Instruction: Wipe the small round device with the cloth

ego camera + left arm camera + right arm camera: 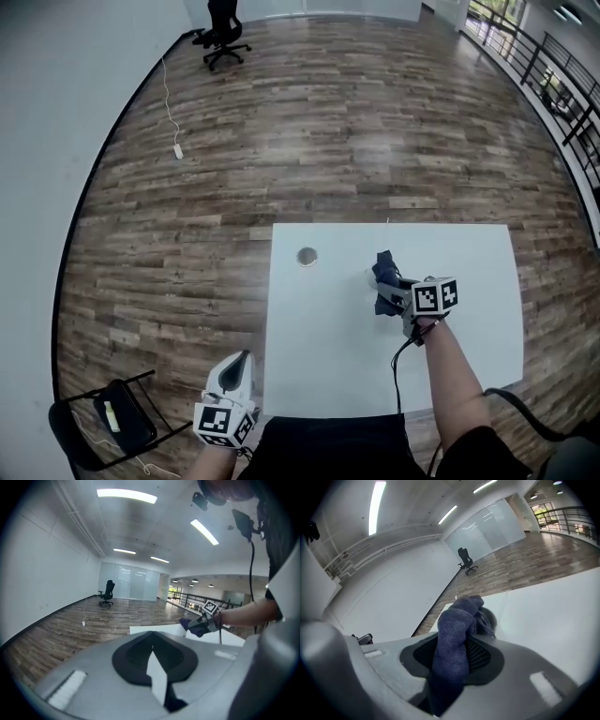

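small round device (307, 256) — lying flat on the white bench (469, 328), near the far left corner, nothing touching it. to its right and slightly closer to the person, apart from it: dark blue cloth (384, 289), bunched and clamped between the jaws of the right hand-held gripper (382, 281). round shape, so no long axis to line up. left hand-held gripper (236, 367) off the near left edge, jaws together, empty — clearly farther away. probably needed next: cloth carried leftward onto the device.
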Motion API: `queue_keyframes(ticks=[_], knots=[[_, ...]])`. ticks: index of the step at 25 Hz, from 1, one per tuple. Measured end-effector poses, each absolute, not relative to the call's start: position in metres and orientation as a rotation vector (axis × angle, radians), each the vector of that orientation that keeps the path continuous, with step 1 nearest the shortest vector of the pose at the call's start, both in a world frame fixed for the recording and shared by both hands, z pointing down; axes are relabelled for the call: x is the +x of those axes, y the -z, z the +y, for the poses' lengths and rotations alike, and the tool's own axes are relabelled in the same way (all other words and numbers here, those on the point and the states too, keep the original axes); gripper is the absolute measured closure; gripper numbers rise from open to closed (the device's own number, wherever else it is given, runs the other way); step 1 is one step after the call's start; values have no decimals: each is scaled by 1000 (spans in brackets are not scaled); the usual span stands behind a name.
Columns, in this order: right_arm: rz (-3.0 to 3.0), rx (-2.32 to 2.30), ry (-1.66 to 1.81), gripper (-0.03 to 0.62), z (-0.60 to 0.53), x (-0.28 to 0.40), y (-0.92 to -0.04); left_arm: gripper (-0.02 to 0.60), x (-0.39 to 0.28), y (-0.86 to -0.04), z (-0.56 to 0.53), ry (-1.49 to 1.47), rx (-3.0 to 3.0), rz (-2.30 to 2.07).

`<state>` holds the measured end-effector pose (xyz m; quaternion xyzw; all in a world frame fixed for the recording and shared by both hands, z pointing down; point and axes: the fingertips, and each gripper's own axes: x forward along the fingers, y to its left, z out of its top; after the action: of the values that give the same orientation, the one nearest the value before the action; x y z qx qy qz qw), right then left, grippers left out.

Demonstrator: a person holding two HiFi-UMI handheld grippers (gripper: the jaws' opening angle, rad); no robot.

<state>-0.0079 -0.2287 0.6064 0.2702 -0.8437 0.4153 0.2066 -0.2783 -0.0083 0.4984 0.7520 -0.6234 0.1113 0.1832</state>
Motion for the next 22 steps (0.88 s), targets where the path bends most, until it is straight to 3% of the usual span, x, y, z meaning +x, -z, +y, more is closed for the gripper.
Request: queue_keyframes(ticks=[12,22], knots=[[-2287,787,-1322,462,-217,16,-640,575,-269,-498,-16,-355,2159,-1718],[-2203,725,-1362,462,-213,-1,-693,575,-294,-513,-11,-342,2080,-1773]])
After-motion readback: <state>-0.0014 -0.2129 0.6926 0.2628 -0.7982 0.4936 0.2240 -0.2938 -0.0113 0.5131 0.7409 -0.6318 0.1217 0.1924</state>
